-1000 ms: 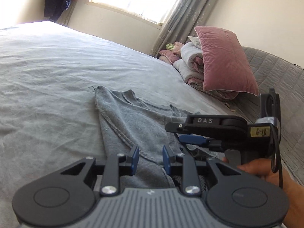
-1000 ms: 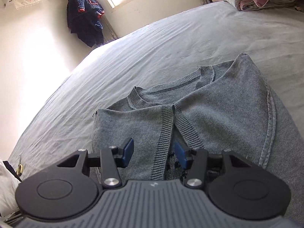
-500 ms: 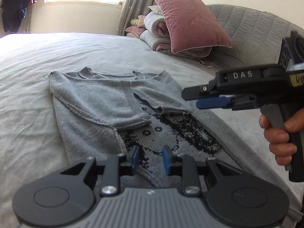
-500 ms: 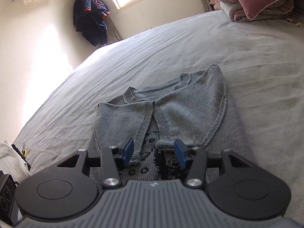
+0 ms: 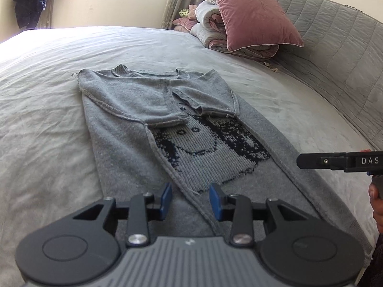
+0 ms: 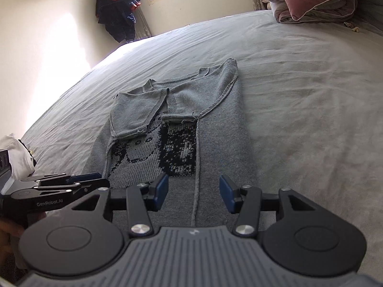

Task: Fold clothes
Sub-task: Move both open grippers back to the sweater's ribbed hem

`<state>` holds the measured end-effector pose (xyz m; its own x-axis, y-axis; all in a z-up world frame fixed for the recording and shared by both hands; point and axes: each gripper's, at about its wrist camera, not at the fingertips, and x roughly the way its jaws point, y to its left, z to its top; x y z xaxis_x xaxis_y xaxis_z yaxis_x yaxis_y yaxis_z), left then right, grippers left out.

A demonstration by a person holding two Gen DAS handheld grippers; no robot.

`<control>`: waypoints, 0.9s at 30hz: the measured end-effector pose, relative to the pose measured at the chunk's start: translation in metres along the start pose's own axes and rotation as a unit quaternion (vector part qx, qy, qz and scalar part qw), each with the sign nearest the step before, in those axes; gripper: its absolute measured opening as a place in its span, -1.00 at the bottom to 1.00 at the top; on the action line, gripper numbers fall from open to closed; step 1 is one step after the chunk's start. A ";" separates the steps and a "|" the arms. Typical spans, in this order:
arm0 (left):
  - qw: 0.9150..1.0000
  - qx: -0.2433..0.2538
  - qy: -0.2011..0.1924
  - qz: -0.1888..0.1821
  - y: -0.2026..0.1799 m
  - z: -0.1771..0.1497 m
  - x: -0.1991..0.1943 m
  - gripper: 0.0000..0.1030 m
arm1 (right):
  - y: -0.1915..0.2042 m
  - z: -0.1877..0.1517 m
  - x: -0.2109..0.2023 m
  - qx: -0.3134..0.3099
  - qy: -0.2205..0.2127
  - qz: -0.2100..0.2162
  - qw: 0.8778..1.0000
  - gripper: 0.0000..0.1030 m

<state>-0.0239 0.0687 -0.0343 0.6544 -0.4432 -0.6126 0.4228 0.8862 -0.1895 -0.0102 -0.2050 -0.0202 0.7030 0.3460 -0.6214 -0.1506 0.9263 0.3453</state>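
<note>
A grey knitted sweater (image 5: 134, 129) lies flat and inside out on the bed, collar far from me, both sleeves folded across the chest and a dark knit picture showing below them. My left gripper (image 5: 190, 200) hovers open over the sweater's near hem with nothing between its blue pads. My right gripper (image 6: 193, 194) is also open above the hem, straddling a seam of the sweater (image 6: 215, 119). Each gripper shows in the other's view: the right gripper (image 5: 340, 161) at the right edge, the left gripper (image 6: 59, 186) at lower left.
The grey bedsheet (image 5: 43, 100) spreads wide around the sweater. A pink pillow (image 5: 251, 14) on rolled bedding sits by the padded headboard (image 5: 335, 47). Dark clothes (image 6: 117, 7) hang on the far wall. A white cloth (image 6: 16, 155) lies at the left bed edge.
Both grippers have pulled back from the folded sleeves near the collar toward the hem, so the whole sweater now shows. Both stay open; the right gripper's pads stand a little wider apart.
</note>
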 end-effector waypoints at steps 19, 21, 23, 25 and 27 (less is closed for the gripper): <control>0.999 0.027 0.040 0.013 -0.081 -0.071 -0.071 -0.22 | 0.033 -0.077 -0.047 -0.107 0.046 0.049 0.992 0.08; 0.999 0.026 0.039 0.023 -0.087 -0.076 -0.077 -0.22 | 0.036 -0.083 -0.053 -0.115 0.053 0.053 0.991 0.10; 0.999 0.023 0.040 0.028 -0.091 -0.078 -0.082 -0.22 | 0.038 -0.087 -0.059 -0.119 0.059 0.054 0.990 0.10; 0.999 0.015 0.045 0.027 -0.093 -0.078 -0.086 -0.21 | 0.039 -0.089 -0.063 -0.118 0.068 0.061 0.989 0.11; 0.998 0.010 0.051 0.026 -0.094 -0.078 -0.088 -0.21 | 0.039 -0.091 -0.067 -0.109 0.086 0.074 0.988 0.11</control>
<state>-0.1704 0.0348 -0.0222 0.6088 -0.3798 -0.6965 0.4025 0.9044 -0.1414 -0.1262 -0.1783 -0.0290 0.5365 0.4834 -0.6917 -0.4028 0.8670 0.2934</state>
